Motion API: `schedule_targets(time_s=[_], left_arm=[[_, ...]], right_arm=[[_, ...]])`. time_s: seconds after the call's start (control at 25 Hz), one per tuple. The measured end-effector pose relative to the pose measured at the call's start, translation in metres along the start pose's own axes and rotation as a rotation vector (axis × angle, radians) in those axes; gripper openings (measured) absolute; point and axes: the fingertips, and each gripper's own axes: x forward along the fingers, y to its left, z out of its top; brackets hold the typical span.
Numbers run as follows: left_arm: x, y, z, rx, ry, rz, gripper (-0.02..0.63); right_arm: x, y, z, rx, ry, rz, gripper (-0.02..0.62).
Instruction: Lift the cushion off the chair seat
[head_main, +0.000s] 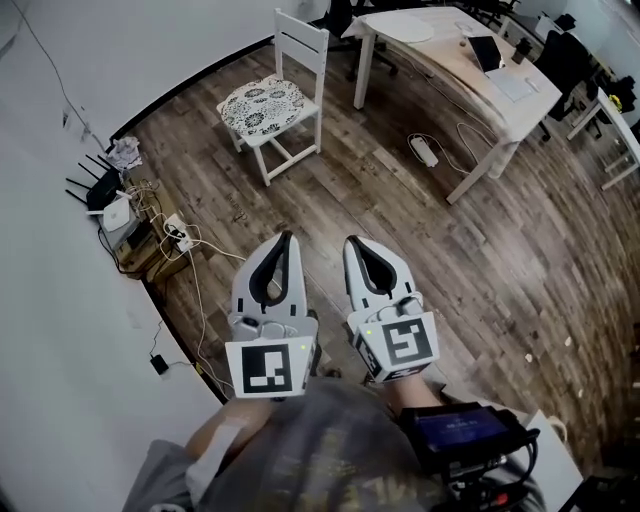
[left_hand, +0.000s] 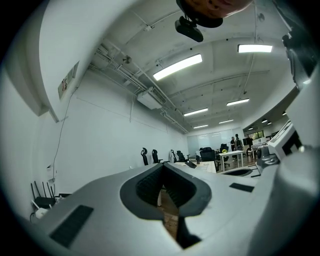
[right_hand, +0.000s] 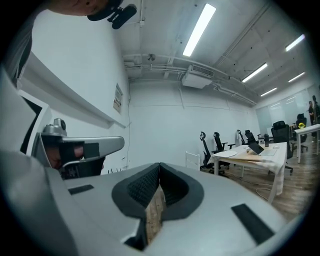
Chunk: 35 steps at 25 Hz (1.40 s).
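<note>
Currently my left tongs (head_main: 285, 240) and right tongs (head_main: 352, 243) are shut and empty; cushion (head_main: 262, 104) at 11 o'clock, and arriving closed, I'd shove it off the chair (head_main: 301, 27).

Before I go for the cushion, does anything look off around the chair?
Cushion lies flat on the chair. Only oddity: tangled cables by the wall and a power strip loose on the floor near the table.

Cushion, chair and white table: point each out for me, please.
cushion (head_main: 262, 104), head view, middle of its patterned top.
chair (head_main: 302, 28), head view, top rail of backrest.
table (head_main: 442, 52), head view, bare tabletop.
</note>
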Motion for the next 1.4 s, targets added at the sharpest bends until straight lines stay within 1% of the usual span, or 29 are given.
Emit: schedule_targets(time_s=[0.24,0.48,0.68,0.96,1.2,1.4], left_arm=[[0.061,0.052,0.013,-0.007,-0.026,0.026,0.006],[0.098,0.086,0.018,-0.018,-0.056,0.035,0.006],[0.122,0.092,0.008,-0.027,-0.034,0.015,0.006],[0.168,0.087,-0.006,-0.016,-0.006,-0.019,0.006],[0.225,0.097,-0.009,-0.007,-0.001,0.015,0.006],[0.274,0.102,-0.012,-0.004,0.022,0.037,0.006]], right_arm=[[0.077,-0.009,0.02,-0.005,-0.003,0.027,0.008],[0.125,-0.011,0.034,-0.021,-0.024,0.04,0.008],[0.145,-0.024,0.034,-0.026,-0.022,0.017,0.008],[0.173,-0.063,0.027,-0.006,-0.016,-0.018,0.008],[0.221,-0.1,0.033,-0.005,-0.023,0.012,0.008],[0.26,-0.136,0.037,0.007,-0.012,0.031,0.008]])
